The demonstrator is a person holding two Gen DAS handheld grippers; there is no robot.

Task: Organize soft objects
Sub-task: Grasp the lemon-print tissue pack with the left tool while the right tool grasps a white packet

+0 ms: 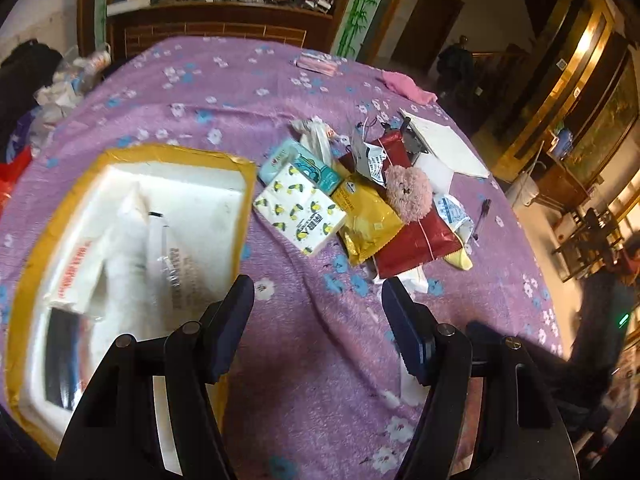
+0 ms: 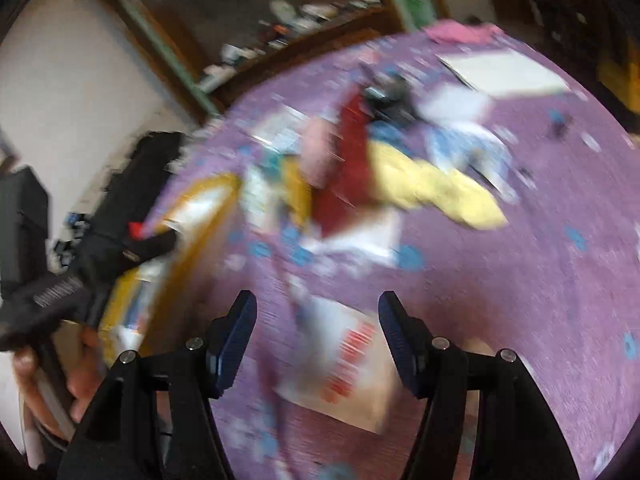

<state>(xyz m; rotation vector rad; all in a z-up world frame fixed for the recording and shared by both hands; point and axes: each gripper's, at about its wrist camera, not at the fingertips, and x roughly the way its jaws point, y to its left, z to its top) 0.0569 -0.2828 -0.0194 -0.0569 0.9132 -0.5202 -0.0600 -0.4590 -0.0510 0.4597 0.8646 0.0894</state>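
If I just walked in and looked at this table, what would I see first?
Probably the fuzzy pink plush toy, lying on top of a red packet in the colourful heap in the middle of the purple flowered cloth. Beside it lie a lemon-print tissue pack and a yellow pouch. To the left sits a big white foam box with yellow tape round its rim.

Tabletop covered by purple floral fleece cloth (image 1: pixel 248 92). Behind it, dark wooden sideboard (image 1: pixel 216 20) with cluttered shelf, flanked by green bamboo-pattern strip (image 1: pixel 360 8). Brown wooden door (image 1: pixel 428 20) in white wall. Warm light on gold-framed cabinet (image 1: pixel 580 80), right.
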